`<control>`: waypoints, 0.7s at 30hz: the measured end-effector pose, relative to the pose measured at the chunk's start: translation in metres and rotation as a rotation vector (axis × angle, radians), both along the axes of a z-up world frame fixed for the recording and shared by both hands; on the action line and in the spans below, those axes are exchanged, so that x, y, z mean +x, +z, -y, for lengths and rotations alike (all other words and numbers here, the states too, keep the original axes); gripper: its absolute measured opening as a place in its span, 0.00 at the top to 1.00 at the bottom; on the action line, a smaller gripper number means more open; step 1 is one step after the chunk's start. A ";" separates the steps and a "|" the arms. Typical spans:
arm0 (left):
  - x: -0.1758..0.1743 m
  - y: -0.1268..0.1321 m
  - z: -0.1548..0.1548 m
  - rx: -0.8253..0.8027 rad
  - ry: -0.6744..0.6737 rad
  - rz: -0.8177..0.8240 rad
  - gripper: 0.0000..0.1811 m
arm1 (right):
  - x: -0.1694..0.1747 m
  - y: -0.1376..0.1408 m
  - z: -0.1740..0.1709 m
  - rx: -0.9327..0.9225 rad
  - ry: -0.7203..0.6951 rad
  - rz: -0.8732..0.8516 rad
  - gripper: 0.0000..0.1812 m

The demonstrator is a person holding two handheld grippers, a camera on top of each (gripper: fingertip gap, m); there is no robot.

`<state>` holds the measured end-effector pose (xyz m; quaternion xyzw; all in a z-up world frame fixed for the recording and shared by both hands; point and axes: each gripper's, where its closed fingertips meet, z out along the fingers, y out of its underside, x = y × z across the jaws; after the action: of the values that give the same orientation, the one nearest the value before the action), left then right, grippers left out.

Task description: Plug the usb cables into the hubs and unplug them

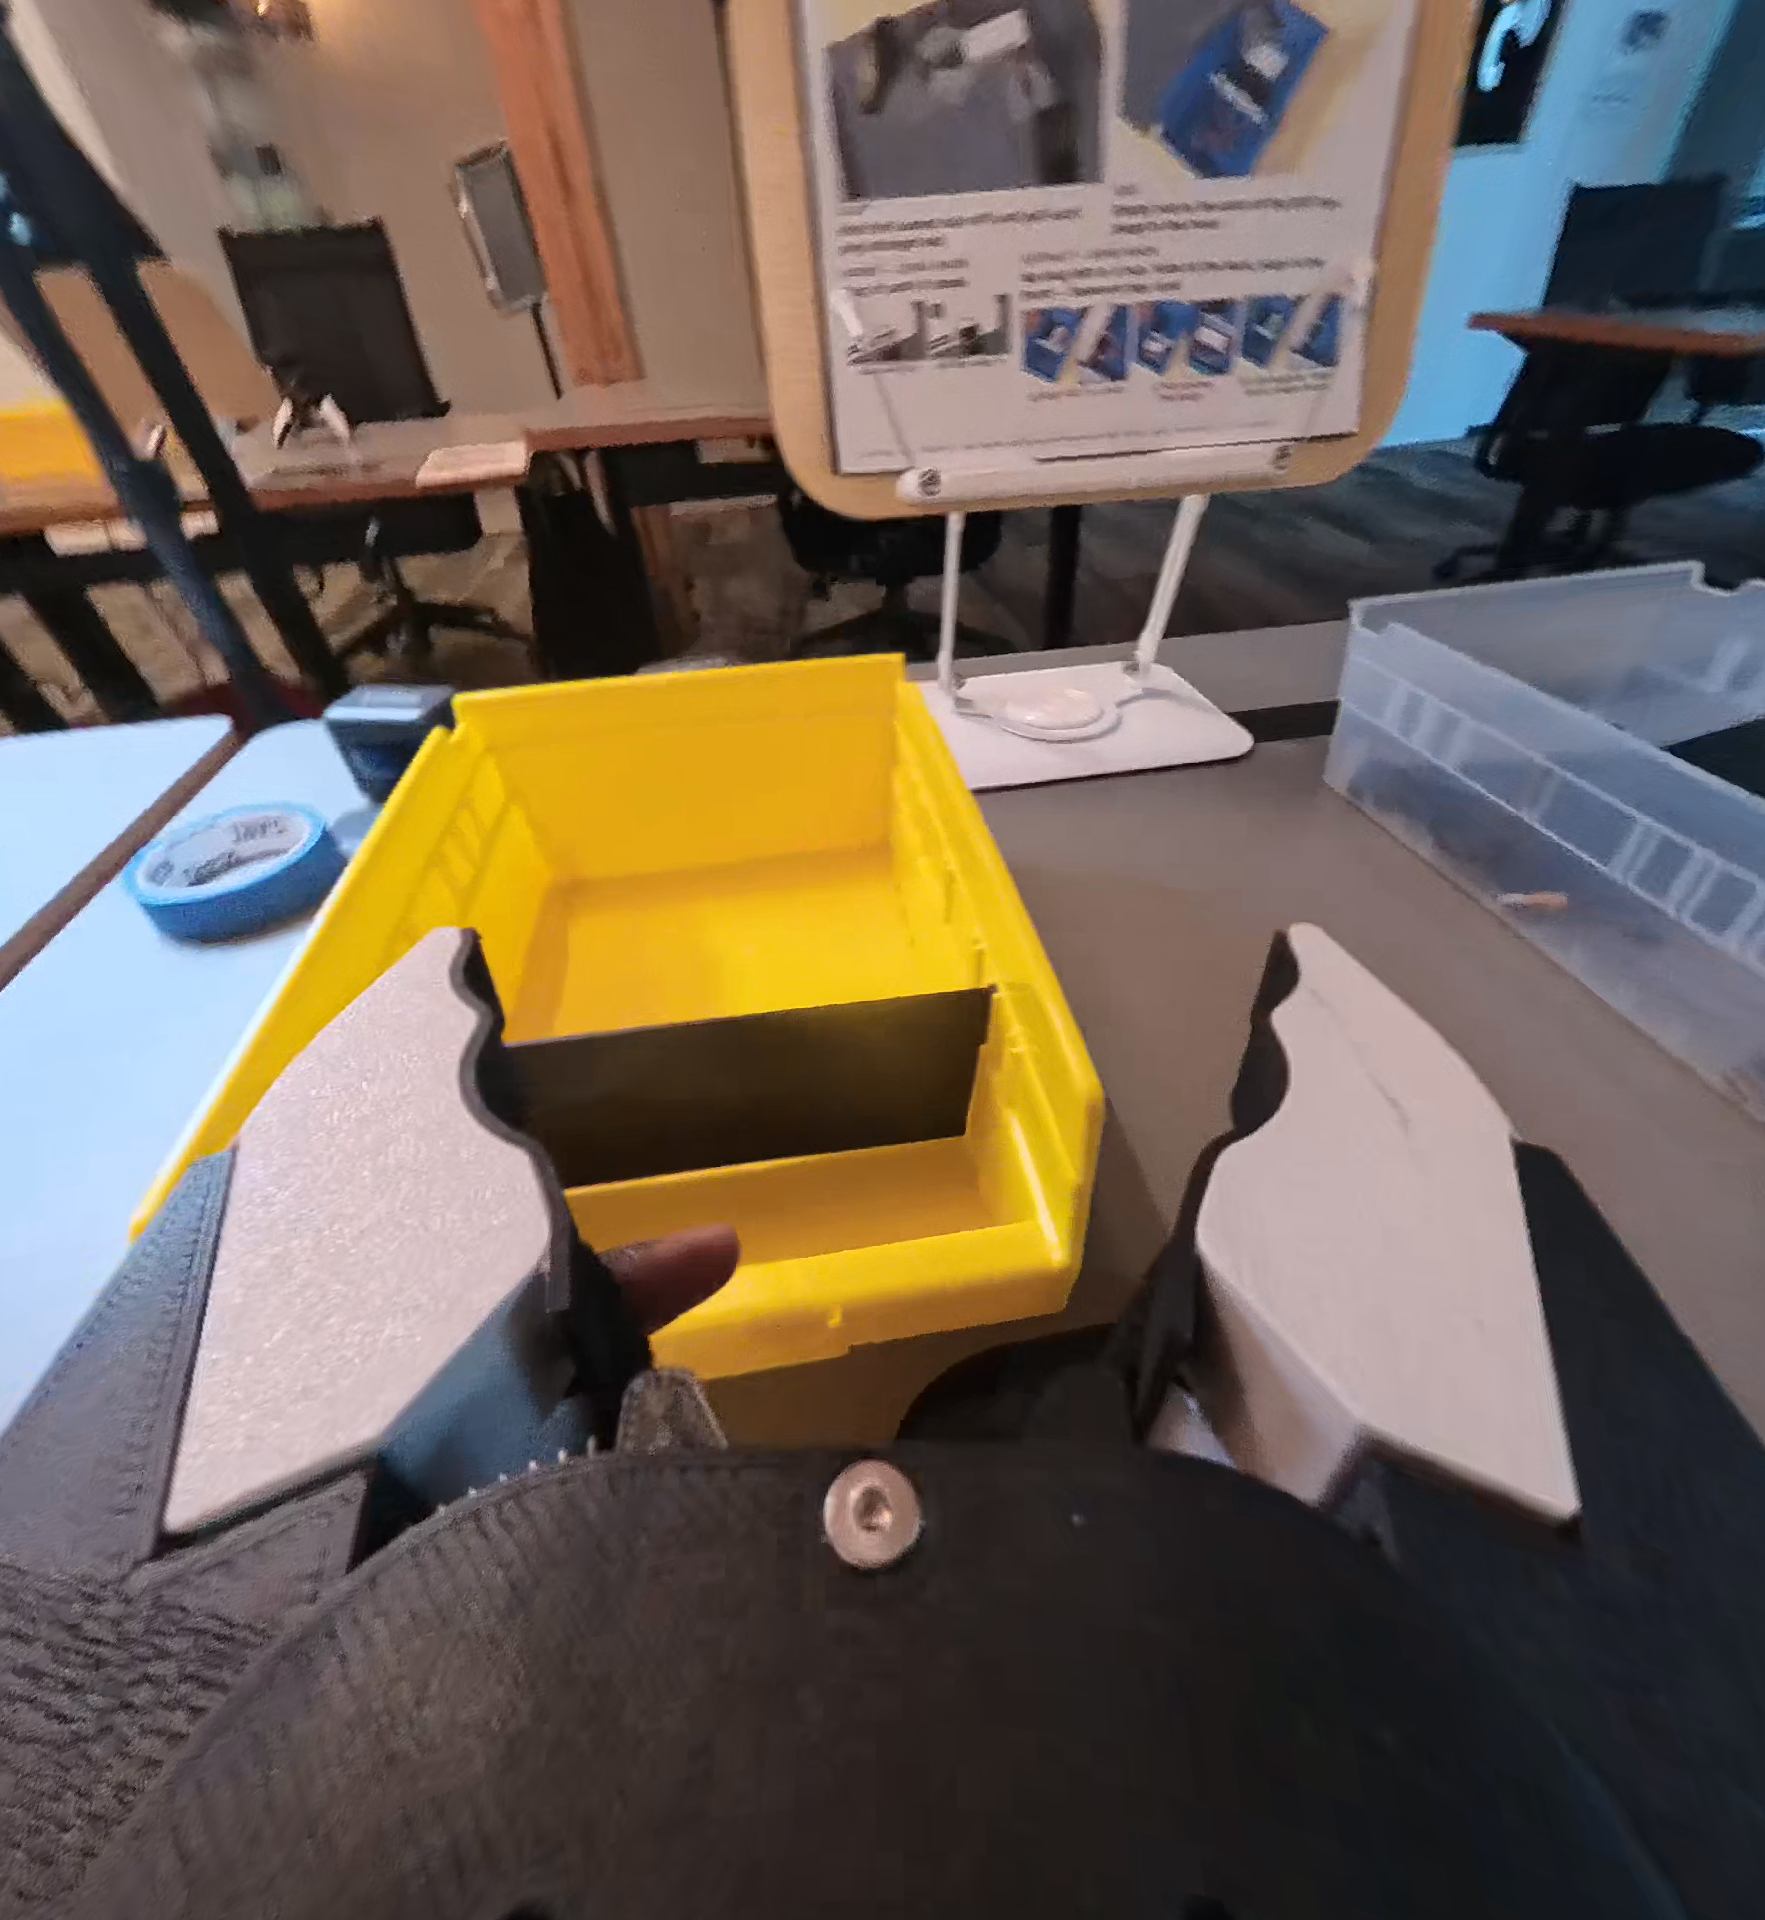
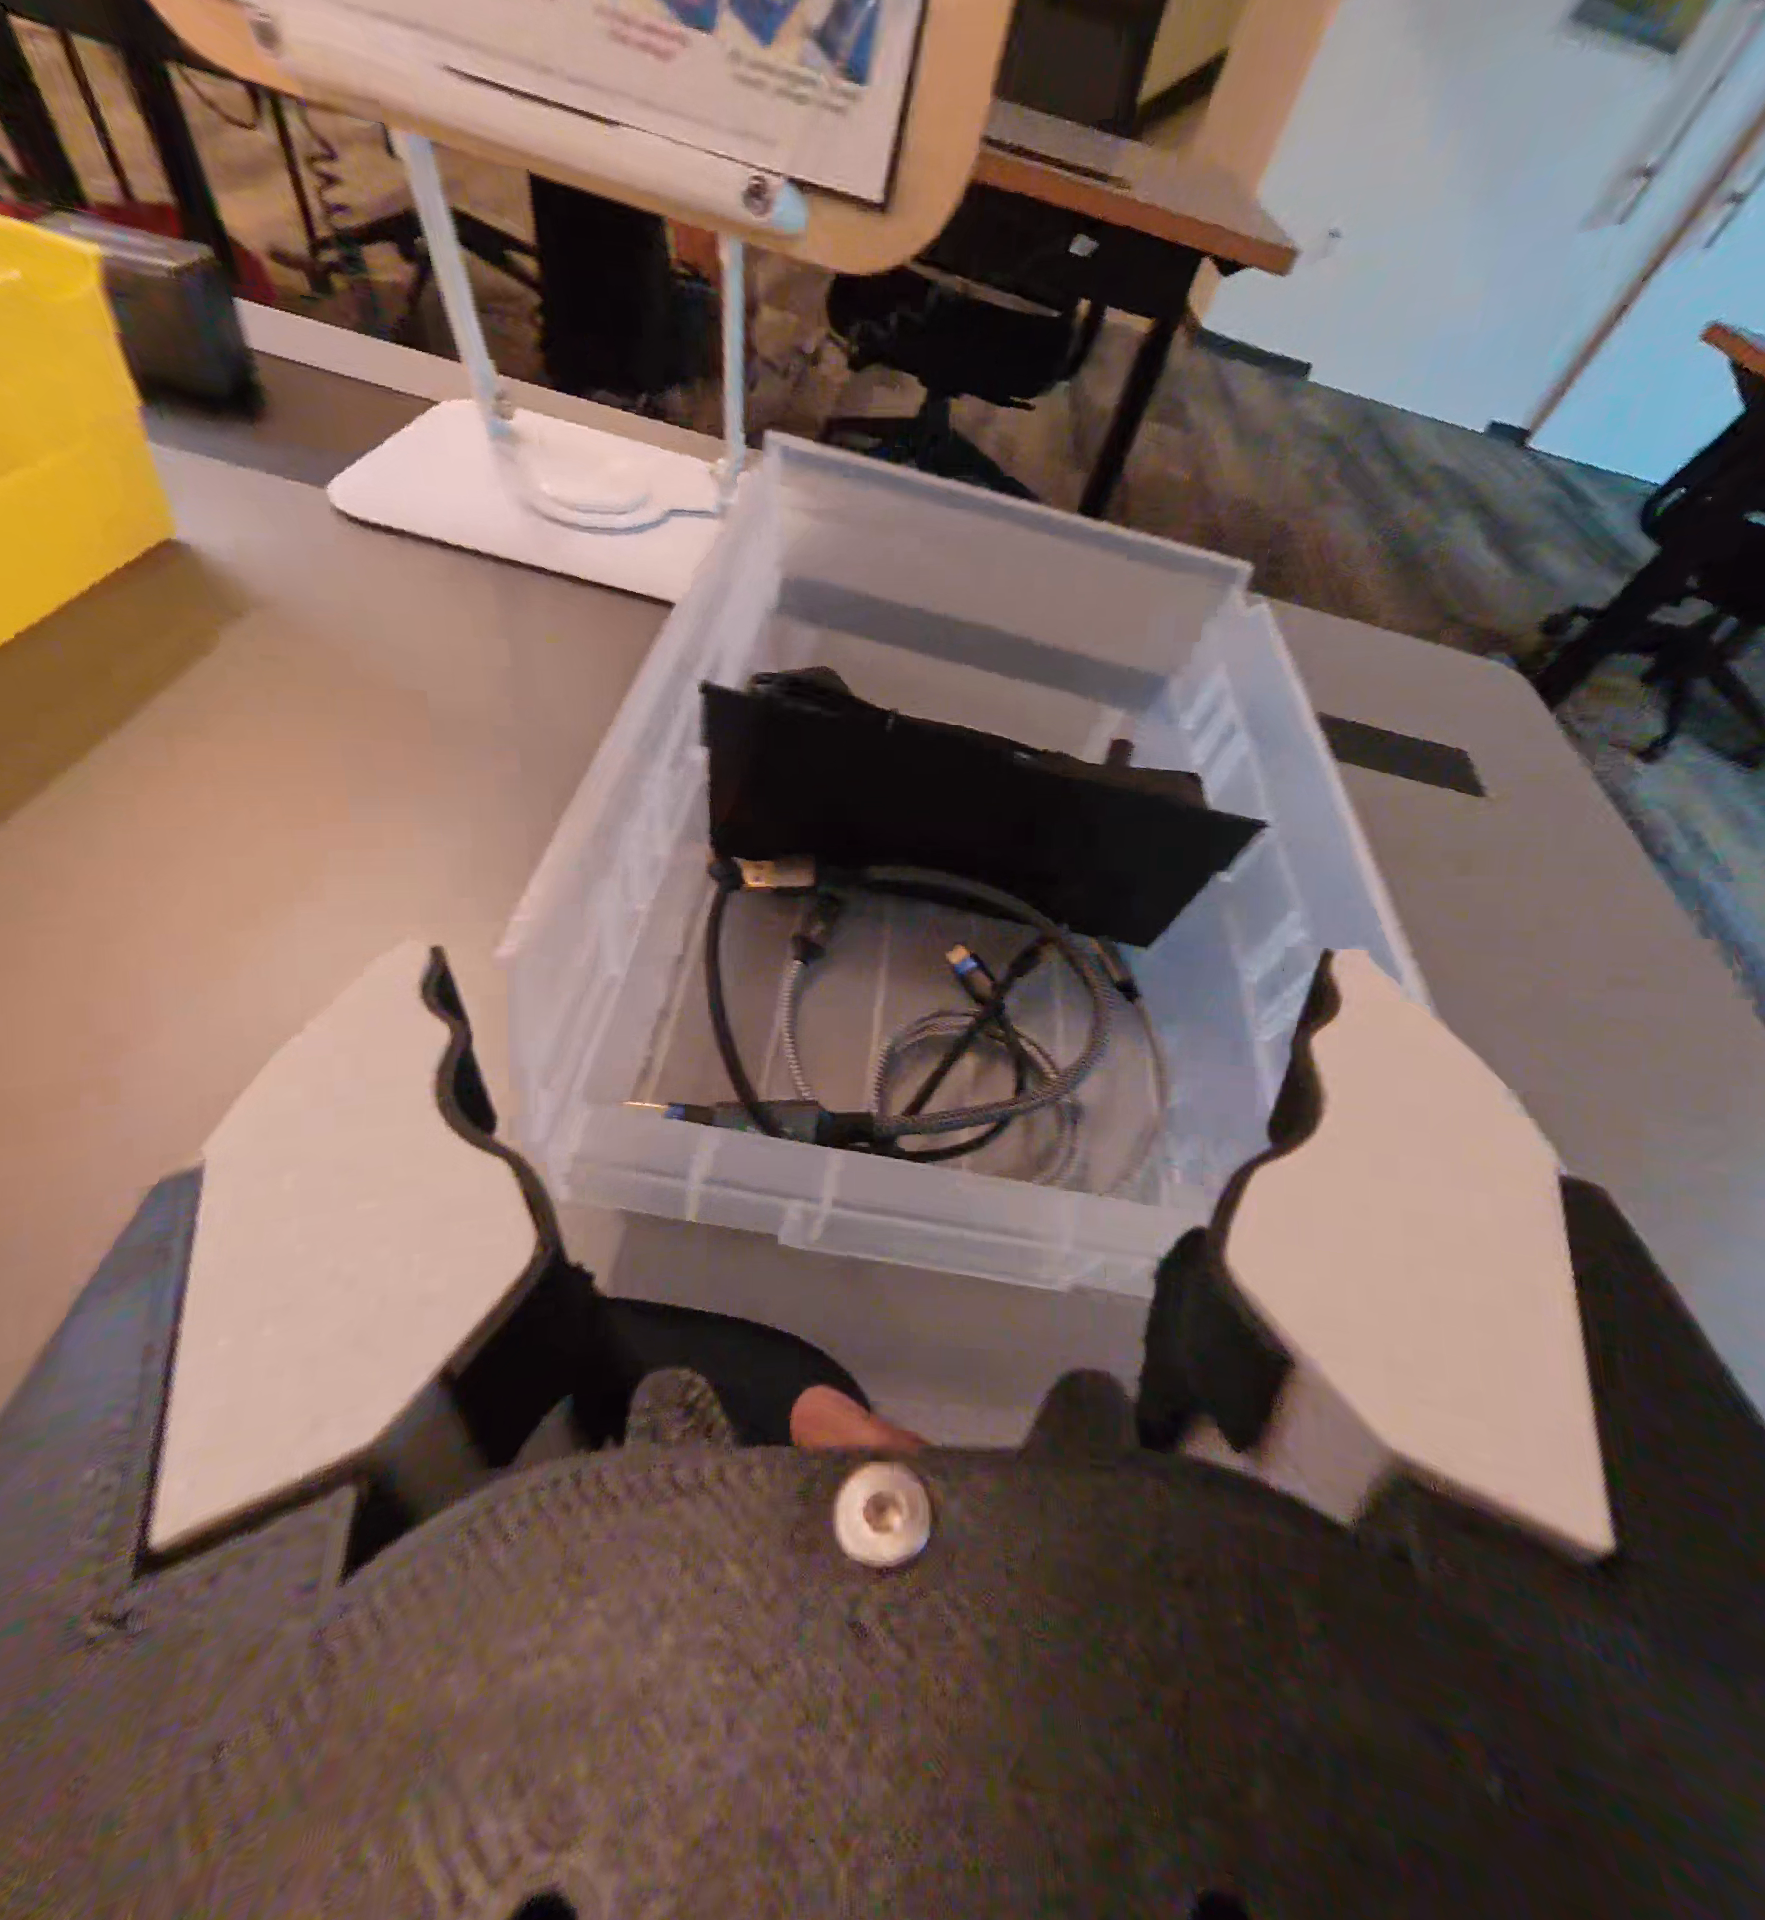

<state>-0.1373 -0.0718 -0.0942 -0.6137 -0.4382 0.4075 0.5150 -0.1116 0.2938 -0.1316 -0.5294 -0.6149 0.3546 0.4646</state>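
Both grippers wait with fingers wide apart, holding nothing.

The right gripper (image 2: 878,997) should dip slowly into the see-through plastic bin (image 2: 597,935) in the middle of the frame and pinch one hard plug, not the bendy, woven usb cables (image 2: 961,1060). The left gripper (image 1: 878,987) faces a smooth yellow bin (image 1: 1054,1101) with a flat black divider (image 1: 753,1081).
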 end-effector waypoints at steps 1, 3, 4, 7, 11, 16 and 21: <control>-0.003 0.001 0.005 0.008 -0.002 0.046 0.26 | 0.000 0.007 -0.008 0.001 -0.017 0.006 0.20; -0.011 0.005 0.014 0.023 -0.021 0.125 0.26 | -0.005 0.024 -0.024 -0.012 -0.040 0.007 0.20; -0.017 0.012 0.020 0.031 -0.019 0.131 0.26 | -0.009 0.033 -0.031 -0.023 -0.050 0.006 0.20; -0.034 0.034 0.037 0.055 0.007 0.123 0.26 | -0.023 0.047 -0.053 -0.032 -0.091 0.035 0.20; -0.052 0.056 0.050 0.036 0.036 0.119 0.26 | -0.043 0.047 -0.067 -0.035 -0.109 0.112 0.20; -0.058 0.064 0.045 0.027 -0.005 0.132 0.27 | -0.054 0.052 -0.070 -0.034 -0.120 0.126 0.20; -0.058 0.060 0.038 -0.003 -0.023 0.160 0.27 | -0.058 0.058 -0.071 -0.023 -0.134 0.132 0.20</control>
<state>-0.1957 -0.1101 -0.0342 -0.6499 -0.4702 0.3522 0.4821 -0.1694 0.3648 -0.0732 -0.5968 -0.6032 0.2945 0.4396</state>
